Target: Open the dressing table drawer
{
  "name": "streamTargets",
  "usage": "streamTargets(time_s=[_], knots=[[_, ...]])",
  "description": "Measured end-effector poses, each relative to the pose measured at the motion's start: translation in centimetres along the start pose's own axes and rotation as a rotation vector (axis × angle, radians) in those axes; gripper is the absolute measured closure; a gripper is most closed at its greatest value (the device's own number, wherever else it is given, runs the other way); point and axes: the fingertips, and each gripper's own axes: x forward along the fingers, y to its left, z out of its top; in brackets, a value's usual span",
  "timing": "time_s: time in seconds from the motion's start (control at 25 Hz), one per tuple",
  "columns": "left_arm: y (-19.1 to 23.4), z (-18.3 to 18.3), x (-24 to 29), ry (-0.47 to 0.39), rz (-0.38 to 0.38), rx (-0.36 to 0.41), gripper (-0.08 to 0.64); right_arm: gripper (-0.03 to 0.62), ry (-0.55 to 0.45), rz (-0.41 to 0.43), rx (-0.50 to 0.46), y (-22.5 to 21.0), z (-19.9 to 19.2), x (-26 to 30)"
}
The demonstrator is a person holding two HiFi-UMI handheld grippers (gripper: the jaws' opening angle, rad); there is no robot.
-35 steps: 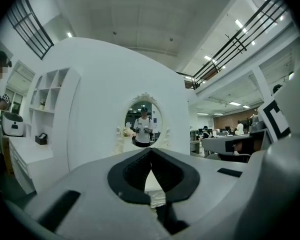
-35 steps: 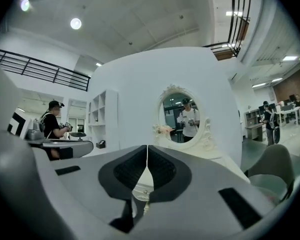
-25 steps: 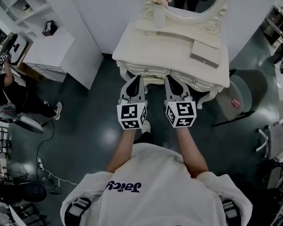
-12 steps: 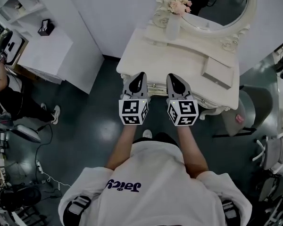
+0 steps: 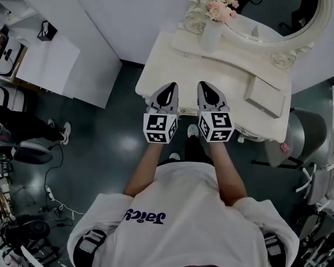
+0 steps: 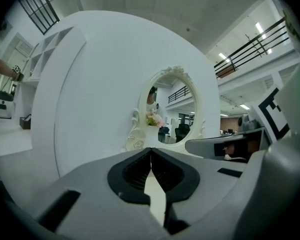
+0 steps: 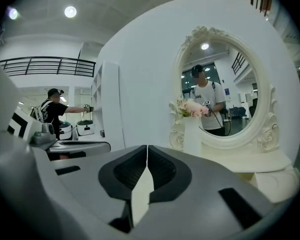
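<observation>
The cream dressing table [image 5: 222, 74] stands against the wall, with an oval mirror [image 5: 278, 10] on it. Its drawer front lies under the top's near edge [image 5: 185, 110] and is mostly hidden. My left gripper [image 5: 170, 87] and right gripper [image 5: 205, 85] are held side by side over the table's near edge, both pointing at the mirror. In the left gripper view the jaws of my left gripper [image 6: 151, 150] meet at the tips with nothing between them. In the right gripper view my right gripper [image 7: 147, 148] is likewise shut and empty.
A white vase of pink flowers [image 5: 211, 32] and a flat box [image 5: 265, 96] sit on the tabletop. A grey stool [image 5: 301, 138] stands right of the table, a white cabinet [image 5: 50, 60] to the left. A person [image 7: 54, 111] stands far left.
Both grippers have moved forward together from in front of the table to over its near edge. The table and mirror are closer and larger in the head view.
</observation>
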Motion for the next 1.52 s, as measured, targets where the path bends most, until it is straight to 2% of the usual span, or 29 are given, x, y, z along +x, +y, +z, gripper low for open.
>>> streamTargets(time_s=[0.32,0.56,0.92,1.08,1.4,1.52], knots=[[2.6,-4.4,9.6,0.106,0.051,-0.03,0.544,0.577,0.092,0.04,0.038,-6.7,-2.2,8.1],[4.6,-8.2,14.6,0.194,0.099,-0.071,0.543,0.577,0.163,0.083,0.036,-10.0,-4.1,12.3],[6.6,-15.2,20.4,0.358,0.063,-0.092,0.543,0.577,0.274,0.067,0.056,-11.9,-7.9,15.9],[7.4,-17.7,22.5,0.433,0.034,-0.076,0.54,0.577,0.31,0.055,0.048,-11.7,-9.4,17.1],[9.5,-21.4,26.0,0.5,-0.006,-0.016,0.399,0.577,0.338,0.015,0.068,-12.6,-11.5,19.3],[9.6,-22.2,26.9,0.516,-0.01,-0.021,0.382,0.577,0.344,-0.001,0.085,-12.8,-12.1,19.5]])
